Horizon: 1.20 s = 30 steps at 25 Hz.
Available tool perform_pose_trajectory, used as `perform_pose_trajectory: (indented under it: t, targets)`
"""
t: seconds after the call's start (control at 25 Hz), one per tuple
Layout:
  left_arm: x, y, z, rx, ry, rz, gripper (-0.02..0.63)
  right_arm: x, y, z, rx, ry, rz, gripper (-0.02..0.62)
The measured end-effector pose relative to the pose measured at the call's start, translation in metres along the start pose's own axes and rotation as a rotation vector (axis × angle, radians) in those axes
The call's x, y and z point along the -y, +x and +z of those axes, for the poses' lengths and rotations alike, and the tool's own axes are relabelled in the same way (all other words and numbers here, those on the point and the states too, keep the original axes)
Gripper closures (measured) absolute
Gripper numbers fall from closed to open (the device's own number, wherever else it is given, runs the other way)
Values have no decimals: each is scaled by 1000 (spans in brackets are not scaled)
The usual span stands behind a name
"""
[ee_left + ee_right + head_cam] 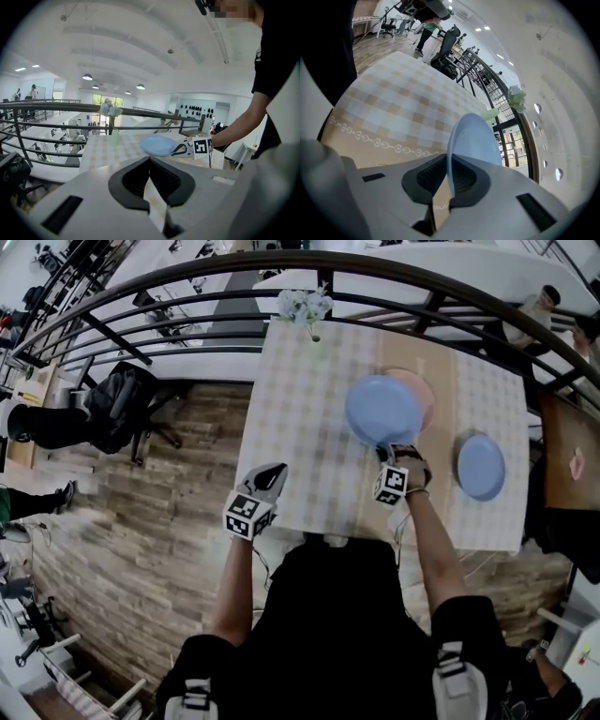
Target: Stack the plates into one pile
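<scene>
A light blue plate (382, 411) hangs tilted above the checked table (300, 427), with my right gripper (387, 448) shut on its near rim. In the right gripper view the same plate (473, 140) stands on edge between the jaws (449, 176). It partly covers a pink plate (427, 392) lying on the table under it. A second blue plate (481, 467) rests flat to the right. My left gripper (272, 472) hovers at the table's front left edge, shut and holding nothing (151, 180). From there the held plate (159, 145) shows ahead.
A small vase of pale flowers (307, 307) stands at the table's far edge, against a dark curved railing (187, 306). Wooden floor lies to the left, with an office chair (122, 409). A person sits at the far right (586, 334).
</scene>
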<state>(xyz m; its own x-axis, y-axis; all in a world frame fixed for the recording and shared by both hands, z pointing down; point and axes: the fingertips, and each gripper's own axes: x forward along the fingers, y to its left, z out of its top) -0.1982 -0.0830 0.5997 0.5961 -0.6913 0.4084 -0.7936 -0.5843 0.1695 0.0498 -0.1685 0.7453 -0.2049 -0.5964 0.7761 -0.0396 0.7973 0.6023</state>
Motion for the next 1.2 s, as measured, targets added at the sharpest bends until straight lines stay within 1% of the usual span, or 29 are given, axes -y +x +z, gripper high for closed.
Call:
perform_pose_trajectory:
  t: [0.32,0.68,0.92,1.2]
  targets:
    - [-3,18,9,-12,-1,-13,603,19,8,-17,-16,41,-18,577]
    - [5,34,10,-39,3,-22,603,31,19,-45,-34,79,-30,575]
    - [7,36,12,-57,9,-21,603,39,25,-52,-30,74,-30,575]
    - [8,38,5,-88,3,-8,603,42,36,-61,-29,79,-25,575]
